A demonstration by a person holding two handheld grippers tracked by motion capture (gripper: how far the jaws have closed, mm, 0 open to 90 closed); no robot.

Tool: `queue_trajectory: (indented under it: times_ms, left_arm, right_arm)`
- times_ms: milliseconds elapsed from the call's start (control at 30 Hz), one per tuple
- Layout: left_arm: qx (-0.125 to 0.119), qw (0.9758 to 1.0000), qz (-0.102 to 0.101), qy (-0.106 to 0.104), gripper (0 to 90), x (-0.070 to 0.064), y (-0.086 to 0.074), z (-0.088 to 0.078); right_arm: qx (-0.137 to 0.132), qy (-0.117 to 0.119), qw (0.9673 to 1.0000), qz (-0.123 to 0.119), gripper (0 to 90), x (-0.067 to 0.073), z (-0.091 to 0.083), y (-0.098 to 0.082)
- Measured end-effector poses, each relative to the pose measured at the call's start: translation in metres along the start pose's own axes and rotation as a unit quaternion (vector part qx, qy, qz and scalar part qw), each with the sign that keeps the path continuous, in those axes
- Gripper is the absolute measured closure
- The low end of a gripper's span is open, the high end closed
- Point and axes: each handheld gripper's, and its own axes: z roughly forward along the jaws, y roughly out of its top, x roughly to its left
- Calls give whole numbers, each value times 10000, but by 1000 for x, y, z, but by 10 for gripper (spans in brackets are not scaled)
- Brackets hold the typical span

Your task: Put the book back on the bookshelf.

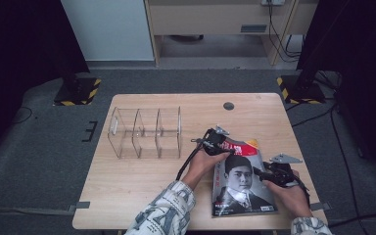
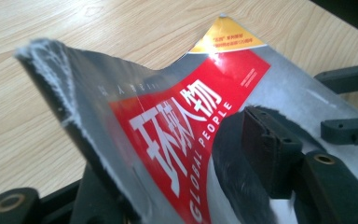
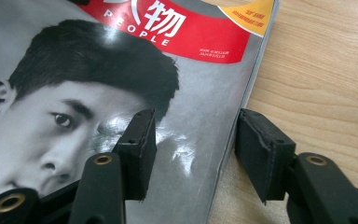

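High view: a glossy magazine with a red masthead band and a black-and-white portrait cover (image 1: 242,183) lies near the front right of the pale wood-grain surface (image 1: 142,181). The left tongs (image 1: 217,141) sit at its top left corner, the right tongs (image 1: 267,174) at its right edge. A clear acrylic organiser with three compartments (image 1: 146,132) stands well apart to the left.

Left gripper view: the magazine's corner is lifted and curled, its fuzzy page edges bowed between the matte black jaws; one pad lies on the shiny cover, though I cannot tell whether the jaws pinch it.

Right gripper view: the jaws stand partly open astride the magazine's right edge, one ribbed pad over the cover, the other beside the page stack, neither pressing.
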Motion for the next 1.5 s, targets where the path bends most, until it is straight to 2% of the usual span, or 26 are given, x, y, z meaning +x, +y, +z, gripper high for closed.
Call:
queue_trajectory:
  times_ms: [33,300,367,467,633,767,867,967,1233,1300,1367,1400,1500]
  left_arm:
    - [-6,10000,0,-18,511,0,2,0]
    - [16,9998,119,-182,548,-6,15,8]
    - [59,9996,80,-267,571,-8,20,9]
    - [173,9995,55,-248,648,-9,22,9]
    - [353,9990,-82,-256,683,-6,21,12]
    - [419,9989,-37,-213,736,-8,22,13]
    - [404,9990,-40,-200,756,-10,24,13]
    - [437,9990,2,-104,809,-13,25,12]
    - [358,9993,61,-16,830,-19,29,7]
    - [268,9996,-11,-95,836,-20,30,4]
    - [227,9997,20,-131,840,-21,31,3]
    - [140,9997,73,-188,843,-23,33,0]
    - [27,9996,171,-232,847,-28,35,-5]
  right_arm:
    - [-18,25,10000,-17,506,-1,-1,-1]
    - [-49,23,10000,1,533,-2,-2,-2]
    - [-49,29,10000,23,540,-3,-2,-2]
    - [-57,19,10000,3,557,-3,-2,-2]
    - [-72,-11,10000,-34,564,-2,-2,-2]
    - [-93,-24,9999,-112,572,-2,-2,-2]
    - [-84,-13,9999,-78,572,-2,-2,-2]
    - [-87,-13,9999,-90,573,-2,-2,-2]
    - [-78,1,10000,8,565,-4,-2,-1]
    - [-65,29,9999,91,553,-4,-3,-1]
    - [-70,25,10000,60,542,-5,-4,-1]
    - [-139,39,9997,192,530,-7,-6,-1]
    - [-300,46,9992,255,521,-7,-9,3]
